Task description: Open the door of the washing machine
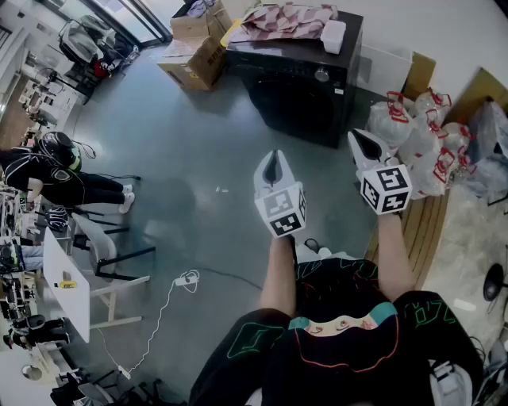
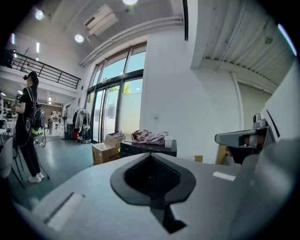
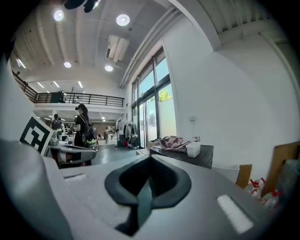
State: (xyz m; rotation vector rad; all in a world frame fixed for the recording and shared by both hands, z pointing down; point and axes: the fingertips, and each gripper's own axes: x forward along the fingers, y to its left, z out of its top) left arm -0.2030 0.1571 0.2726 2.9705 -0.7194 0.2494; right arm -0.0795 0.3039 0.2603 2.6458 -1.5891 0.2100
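two pairs of tongs are held out side by side above the grey floor (image 1: 198, 174). both point toward the washing machine (image 1: 298, 87) and stay well apart from it. the left tongs (image 1: 275, 158) are clenched, and their own view shows the dark pads pressed together with nothing between them. the right tongs (image 1: 359, 139) are clenched and empty in the same way. each carries its marker cube near the person's hand.

the black front-loading washing machine stands against the white wall, ahead of the tongs and a little to the left of the right pair. its round door (image 1: 287, 105) looks closed against the front, though the dark surface hides the detail. a pink checked cloth (image 1: 286, 20) lies crumpled on top of the machine, with a white container (image 1: 333, 36) just beside it.

open cardboard boxes (image 1: 194, 59) sit on the floor to the machine's left. white plastic bags with red handles (image 1: 417, 135) are heaped to its right. far left, a person in dark clothes (image 1: 55, 170) sits near a white tabletop (image 1: 67, 285).
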